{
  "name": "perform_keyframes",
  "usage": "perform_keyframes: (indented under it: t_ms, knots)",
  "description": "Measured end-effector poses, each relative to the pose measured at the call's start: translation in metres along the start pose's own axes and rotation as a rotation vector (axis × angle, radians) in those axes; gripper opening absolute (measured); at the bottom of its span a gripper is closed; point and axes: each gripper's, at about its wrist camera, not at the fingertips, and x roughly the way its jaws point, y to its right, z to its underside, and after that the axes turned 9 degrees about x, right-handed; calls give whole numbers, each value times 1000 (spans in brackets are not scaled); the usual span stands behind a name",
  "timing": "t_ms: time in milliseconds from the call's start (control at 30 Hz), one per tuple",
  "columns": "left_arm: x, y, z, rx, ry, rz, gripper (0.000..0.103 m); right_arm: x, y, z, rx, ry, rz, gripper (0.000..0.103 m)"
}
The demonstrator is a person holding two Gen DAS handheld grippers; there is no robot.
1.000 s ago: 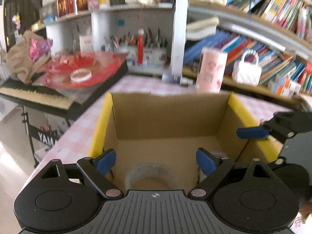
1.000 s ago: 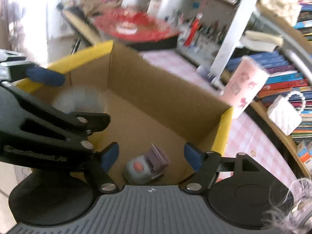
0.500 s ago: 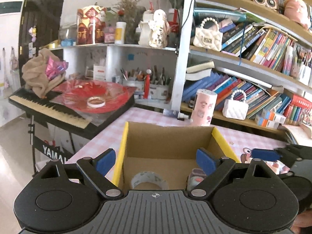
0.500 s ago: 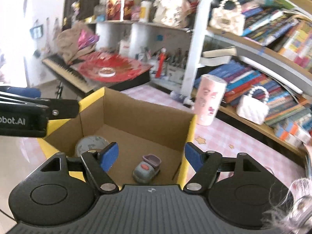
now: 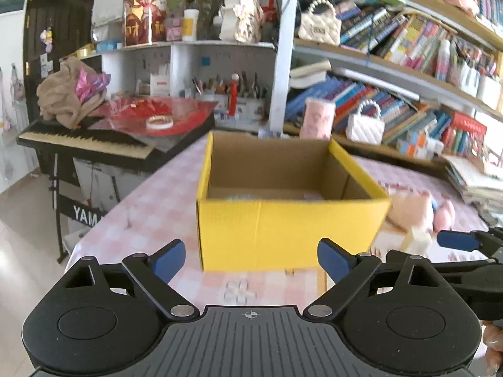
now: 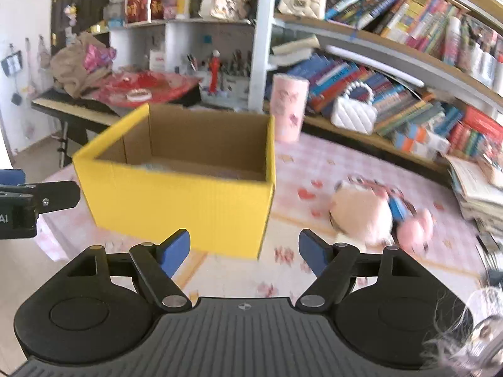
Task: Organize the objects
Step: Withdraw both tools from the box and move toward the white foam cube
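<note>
Open yellow cardboard box [image 5: 289,229] on the pink checked tablecloth [image 5: 157,207], both grippers short of it and empty.

Box upright, plain brown inside, contents mostly hidden behind the near wall. Just right of it, lying on the cloth, a blurred pink plush doll [image 6: 374,210]; behind it, standing, a pink printed cylinder [image 6: 287,106] and a white quilted handbag [image 6: 353,110] at the foot of the crowded bookshelf [image 6: 408,62]. Off the table's left end, a black keyboard [image 5: 85,138] under a red plastic sheet. Left gripper [image 5: 251,259] with blue pads spread wide, nothing between. Right gripper [image 6: 244,249] likewise parted, somewhat less wide, nothing held.
</note>
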Motion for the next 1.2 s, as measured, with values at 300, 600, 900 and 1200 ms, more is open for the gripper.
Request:
perform_keyframes:
  t_ms: [300, 600, 900, 1200]
  knots:
    - [-21, 0, 33, -18, -35, -6, 93, -28, -11, 48, 28, -26, 96, 77]
    - [-32, 11, 54, 43, -88, 57, 93, -47, -8, 73, 90, -56, 145, 79]
    - [-28, 34, 60, 113, -124, 145, 93, -64, 13, 88, 171, -73, 234, 82]
    - [-20, 63, 53, 176, -119, 241, 95, -76, 42, 96, 254, -77, 334, 85]
